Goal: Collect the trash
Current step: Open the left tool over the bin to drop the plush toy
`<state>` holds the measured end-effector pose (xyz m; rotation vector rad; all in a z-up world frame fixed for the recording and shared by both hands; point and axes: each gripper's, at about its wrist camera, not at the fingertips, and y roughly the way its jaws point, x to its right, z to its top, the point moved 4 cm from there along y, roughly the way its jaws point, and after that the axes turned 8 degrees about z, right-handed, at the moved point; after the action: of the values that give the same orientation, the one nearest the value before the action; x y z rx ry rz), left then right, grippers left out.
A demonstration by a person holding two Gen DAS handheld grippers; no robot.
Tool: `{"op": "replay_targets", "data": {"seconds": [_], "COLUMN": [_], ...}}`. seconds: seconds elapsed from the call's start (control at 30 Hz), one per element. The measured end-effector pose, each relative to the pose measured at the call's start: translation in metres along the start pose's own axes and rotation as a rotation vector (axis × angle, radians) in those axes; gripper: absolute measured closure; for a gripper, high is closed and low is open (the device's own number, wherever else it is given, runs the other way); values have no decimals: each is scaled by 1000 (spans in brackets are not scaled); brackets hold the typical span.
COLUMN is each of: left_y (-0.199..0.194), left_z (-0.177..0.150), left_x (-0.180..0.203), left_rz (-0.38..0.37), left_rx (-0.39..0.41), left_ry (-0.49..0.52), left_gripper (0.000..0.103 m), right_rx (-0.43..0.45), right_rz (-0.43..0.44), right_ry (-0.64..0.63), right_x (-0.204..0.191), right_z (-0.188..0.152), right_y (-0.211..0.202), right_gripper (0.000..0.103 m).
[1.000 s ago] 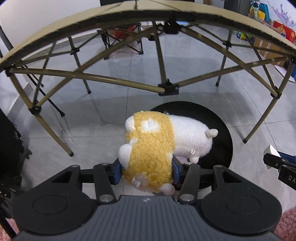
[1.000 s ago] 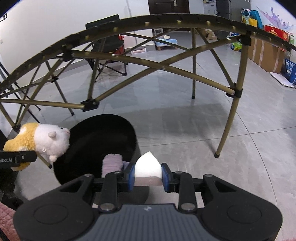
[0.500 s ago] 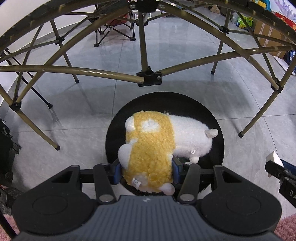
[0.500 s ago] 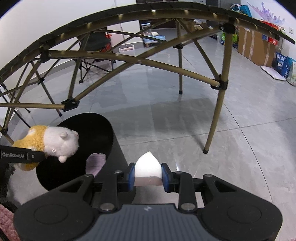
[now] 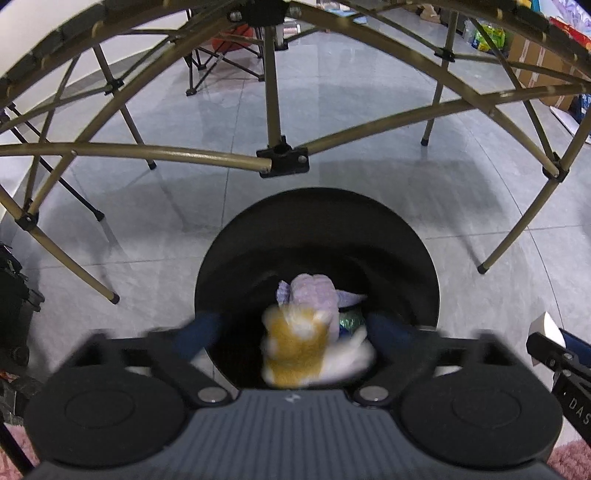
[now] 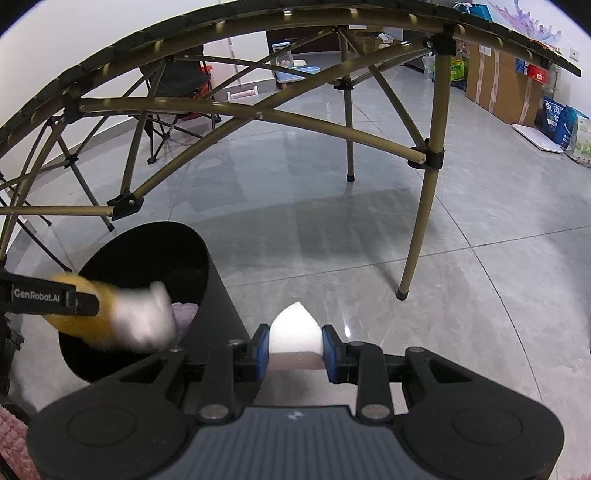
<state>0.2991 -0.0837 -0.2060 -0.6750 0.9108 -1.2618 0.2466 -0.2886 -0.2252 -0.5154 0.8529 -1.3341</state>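
Opening L fingers (image 5: 295, 332) free 1 plush (image 5: 306, 350) (blurred) over bin (image 5: 417, 236); R fingers (image 6: 295, 352) clamp 1 sponge (image 6: 293, 332).

Glossy grey tiled floor (image 6: 369, 229), folding table frame (image 5: 280, 162), white wall (image 6: 110, 33)

Both wrist views above bin (image 5: 317, 221)

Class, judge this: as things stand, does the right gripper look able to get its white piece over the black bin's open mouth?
Probably yes: the black bin stands just beside the right gripper, mouth uncovered, though the left gripper hangs there.
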Motion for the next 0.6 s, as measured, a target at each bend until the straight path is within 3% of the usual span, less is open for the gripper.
{"op": "replay_targets", "data": {"seconds": [0.6], "left_y": [-7], "left_z": [-4], "left_x": [-8], "left_rz": [9], "left_rx": [10], "left_ry": [6], "left_gripper": [0], "right_rx": [5], "right_rz": [12], "right_ry": [-29], "right_x": [-11], "right_z": [1], "right_y": [-4], "right_gripper": [74]}}
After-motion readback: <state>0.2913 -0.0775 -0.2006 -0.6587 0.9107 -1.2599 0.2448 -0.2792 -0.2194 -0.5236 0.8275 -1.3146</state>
